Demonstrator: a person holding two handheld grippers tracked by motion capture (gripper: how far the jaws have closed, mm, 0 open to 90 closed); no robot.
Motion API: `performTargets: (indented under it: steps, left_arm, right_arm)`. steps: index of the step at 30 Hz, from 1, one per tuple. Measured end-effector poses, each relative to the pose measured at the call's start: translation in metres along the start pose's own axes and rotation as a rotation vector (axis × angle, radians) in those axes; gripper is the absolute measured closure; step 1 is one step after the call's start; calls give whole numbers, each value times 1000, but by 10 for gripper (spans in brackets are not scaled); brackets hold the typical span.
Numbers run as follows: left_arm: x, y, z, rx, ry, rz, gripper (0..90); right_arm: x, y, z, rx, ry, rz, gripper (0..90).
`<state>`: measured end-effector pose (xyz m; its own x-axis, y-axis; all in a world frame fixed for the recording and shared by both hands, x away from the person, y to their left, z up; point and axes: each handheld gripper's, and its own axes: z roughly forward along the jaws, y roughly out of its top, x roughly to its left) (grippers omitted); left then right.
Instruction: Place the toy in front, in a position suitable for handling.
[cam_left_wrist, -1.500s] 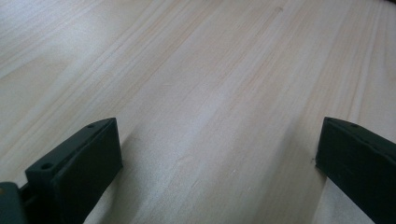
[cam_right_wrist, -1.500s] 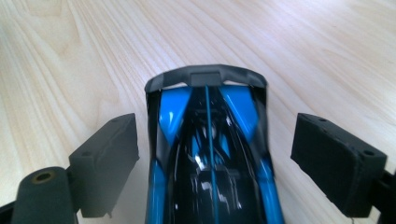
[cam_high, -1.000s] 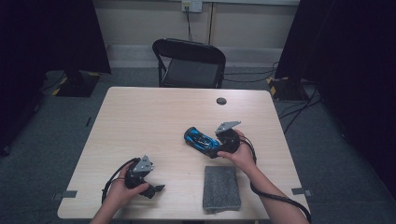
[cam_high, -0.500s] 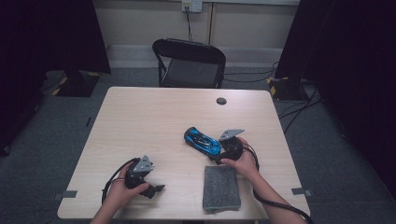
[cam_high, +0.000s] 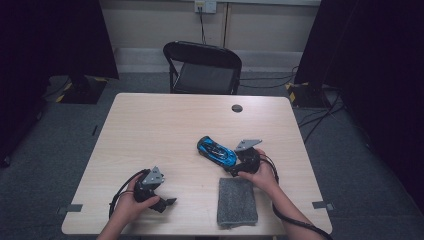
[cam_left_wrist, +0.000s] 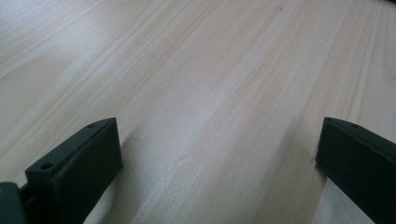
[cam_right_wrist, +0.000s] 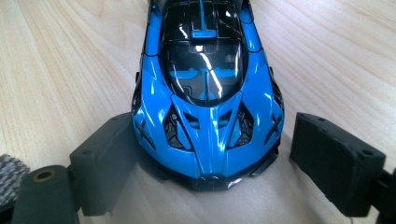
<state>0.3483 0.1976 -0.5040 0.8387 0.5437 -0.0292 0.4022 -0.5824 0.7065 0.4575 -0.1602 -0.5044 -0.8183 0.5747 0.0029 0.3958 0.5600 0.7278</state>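
R gripper (cam_high: 235, 167) pulled back w/ 1 blue car (cam_right_wrist: 205, 98); jaws wide, straddling car nose. L gripper (cam_high: 162, 202) jaws wide, empty.

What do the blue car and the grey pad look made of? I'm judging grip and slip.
Blue car: hard glossy shell, probably painted plastic or metal; sharp highlights on its roof. Grey pad: soft, matte, fuzzy weave, likely cloth or felt.

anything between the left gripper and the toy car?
Nothing: in the high view, bare tabletop runs from the left gripper to the blue toy car. The grey cloth lies off that line.
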Motion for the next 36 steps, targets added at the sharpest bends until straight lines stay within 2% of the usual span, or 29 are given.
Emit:
performTargets:
  steps: [5,6,17,19,21,22,24,25,29,32,36]
  left_arm:
    - [0,0,0,0,0,1,0]
    - [0,0,0,0,0,0,0]
    - [-1,0,0,-2,6,-5,0]
    - [-1,0,0,-5,7,3,3]
    - [-4,3,-1,-23,-5,19,182]
    - [-9,7,0,-25,-8,32,238]
    - [-13,12,2,-24,-15,40,170]
    - [-13,12,2,-24,-15,40,168]
    - [-24,29,5,-41,-78,62,177]
    - [-34,44,10,-52,-137,61,176]
    - [-50,66,23,-71,-190,53,164]
  right_arm:
    - [0,0,0,-4,9,-1,175]
    - [0,0,-1,-10,22,-10,215]
    - [2,0,-1,-17,17,-4,231]
    - [2,0,-1,-17,17,-3,231]
    - [2,0,-1,-17,16,-3,231]
    - [2,0,-1,-17,16,-3,231]
    - [2,0,-1,-17,16,-3,231]
    - [2,0,-1,-17,16,-3,231]
    - [2,0,0,-17,16,-3,231]
    - [2,0,0,-17,16,-3,231]
    - [2,0,0,-17,15,-3,231]
